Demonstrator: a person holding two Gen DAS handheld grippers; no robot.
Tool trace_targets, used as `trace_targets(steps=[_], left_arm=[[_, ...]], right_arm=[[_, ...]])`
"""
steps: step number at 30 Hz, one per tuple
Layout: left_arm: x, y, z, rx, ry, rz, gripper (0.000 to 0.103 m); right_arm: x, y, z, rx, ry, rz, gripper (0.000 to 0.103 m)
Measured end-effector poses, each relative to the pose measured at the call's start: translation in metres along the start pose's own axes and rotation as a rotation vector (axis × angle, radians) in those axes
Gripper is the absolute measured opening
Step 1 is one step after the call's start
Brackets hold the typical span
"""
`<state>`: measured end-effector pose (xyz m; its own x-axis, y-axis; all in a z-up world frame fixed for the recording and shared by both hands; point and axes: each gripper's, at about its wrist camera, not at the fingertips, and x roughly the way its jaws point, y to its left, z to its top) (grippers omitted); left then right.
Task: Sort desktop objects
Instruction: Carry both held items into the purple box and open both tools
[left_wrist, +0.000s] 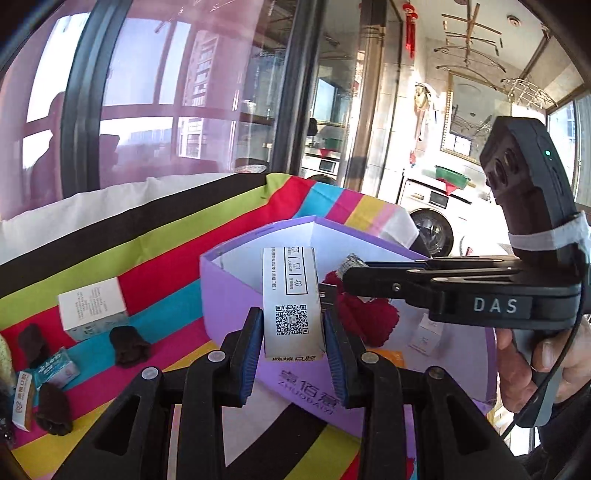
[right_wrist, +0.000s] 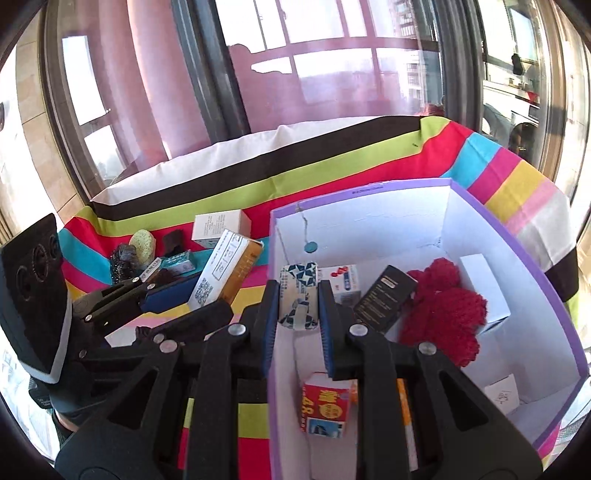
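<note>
The left gripper (left_wrist: 291, 332) pinches a long white box (left_wrist: 291, 295) in the middle of its view, just before the purple bin (left_wrist: 236, 295). The right gripper (right_wrist: 297, 306) squeezes a blue-and-white patterned pack (right_wrist: 298, 295) over that bin, probably to drop it in with the red yarn (right_wrist: 443, 314).

Bright window daylight, blown-out glare at right; fisheye-bent edges

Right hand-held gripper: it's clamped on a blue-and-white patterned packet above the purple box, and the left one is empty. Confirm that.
Not quite. The left hand-held gripper is not empty: it is shut on a white carton with a QR code, as the left wrist view shows. The rest holds: the right hand-held gripper is clamped on the blue-and-white patterned packet above the purple box.
</note>
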<state>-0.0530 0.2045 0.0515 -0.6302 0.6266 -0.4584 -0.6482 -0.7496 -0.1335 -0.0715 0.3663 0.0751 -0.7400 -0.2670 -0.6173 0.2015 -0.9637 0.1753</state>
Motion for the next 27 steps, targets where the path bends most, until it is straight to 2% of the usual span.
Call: trace_targets(steps=[8, 13, 15, 17, 20, 23, 27], left_arm=[[0.026, -0.052, -0.004, 0.091, 0.016, -0.119, 0.034], [0.039, -0.071, -0.009, 0.129, 0.041, -0.152, 0.034], [0.038, -0.075, -0.012, 0.153, 0.021, -0.143, 0.035], [0.036, -0.076, -0.012, 0.153, 0.018, -0.144, 0.037], [0.034, -0.074, -0.013, 0.148, 0.014, -0.139, 0.049], [0.033, -0.074, -0.016, 0.155, -0.011, -0.140, 0.050], [0.034, -0.074, -0.017, 0.178, -0.026, -0.167, 0.055]], right_arm=[[-0.013, -0.059, -0.018, 0.062, -0.002, -0.119, 0.023], [-0.010, -0.084, -0.027, 0.082, 0.021, -0.172, 0.023], [-0.009, -0.089, -0.029, 0.078, 0.024, -0.194, 0.024], [-0.008, -0.093, -0.030, 0.083, 0.030, -0.195, 0.024], [-0.007, -0.095, -0.030, 0.090, 0.028, -0.193, 0.025], [-0.008, -0.093, -0.030, 0.076, 0.020, -0.197, 0.037], [-0.012, -0.089, -0.029, 0.061, 0.001, -0.213, 0.065]])
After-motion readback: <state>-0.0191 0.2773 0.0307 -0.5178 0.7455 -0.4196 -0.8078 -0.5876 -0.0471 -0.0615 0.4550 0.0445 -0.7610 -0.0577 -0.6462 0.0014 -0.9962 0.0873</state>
